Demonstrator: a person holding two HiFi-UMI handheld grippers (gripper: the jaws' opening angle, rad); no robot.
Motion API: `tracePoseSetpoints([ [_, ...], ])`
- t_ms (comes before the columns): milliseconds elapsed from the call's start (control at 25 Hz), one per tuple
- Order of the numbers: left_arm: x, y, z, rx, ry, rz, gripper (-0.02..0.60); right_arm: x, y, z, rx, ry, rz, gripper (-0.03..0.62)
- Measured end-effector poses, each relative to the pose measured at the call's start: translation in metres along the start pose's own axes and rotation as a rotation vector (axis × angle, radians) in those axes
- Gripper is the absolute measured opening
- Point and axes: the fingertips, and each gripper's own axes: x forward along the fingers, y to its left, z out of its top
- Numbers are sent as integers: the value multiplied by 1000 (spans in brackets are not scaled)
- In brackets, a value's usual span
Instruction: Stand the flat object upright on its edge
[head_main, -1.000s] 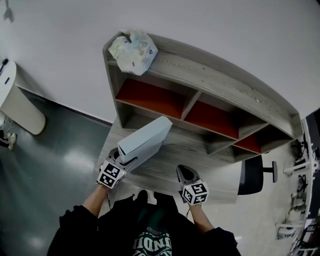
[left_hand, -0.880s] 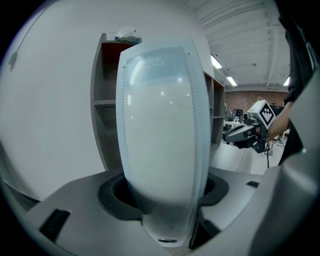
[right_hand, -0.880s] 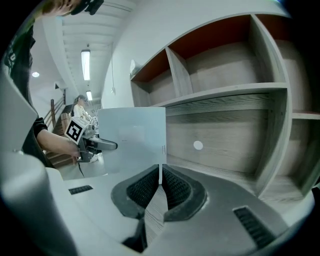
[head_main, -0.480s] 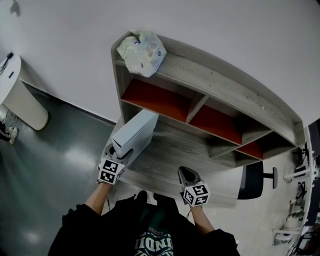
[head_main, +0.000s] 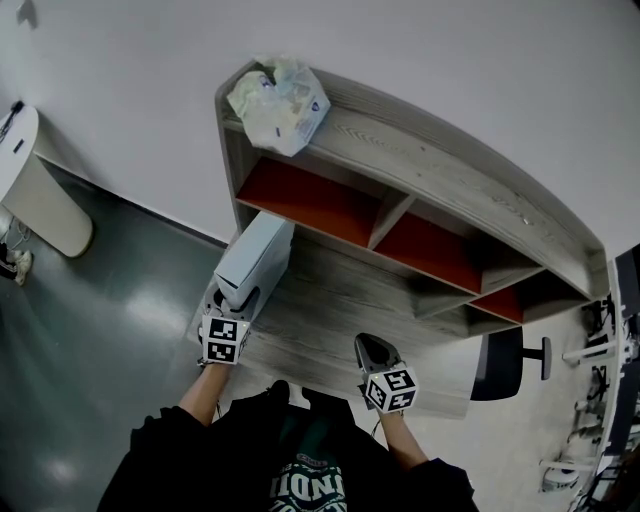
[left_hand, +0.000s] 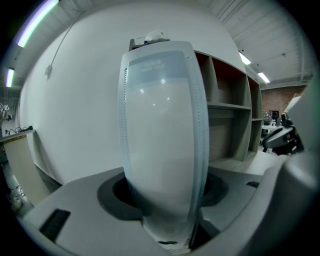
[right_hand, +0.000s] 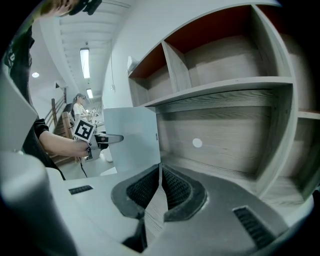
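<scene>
White flat box (head_main: 255, 258) stands upright, clamped between fingers of the left gripper (head_main: 238, 298); right gripper (right_hand: 160, 172) fingers pressed together, empty.

Grey wood desk (head_main: 330, 325) with a shelf unit (head_main: 450, 168) at the back, red-backed compartments. Crumpled plastic bag (head_main: 280, 95) lies on the unit's top, left end.

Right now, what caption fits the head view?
Left tongs hold a white box upright at the desk's left end; right tongs shut.
</scene>
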Motion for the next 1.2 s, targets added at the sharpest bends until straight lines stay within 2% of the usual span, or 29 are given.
tracePoseSetpoints([
  [200,4,2,1,-12,-8,65,272,2,-6,0,4,6,3,43],
  [560,12,22,0,-37,-24,134,273,1,-12,-1,4,21,3,43],
  [1200,35,45,5,-36,-45,159,272,2,-19,-5,16,41,-13,43],
])
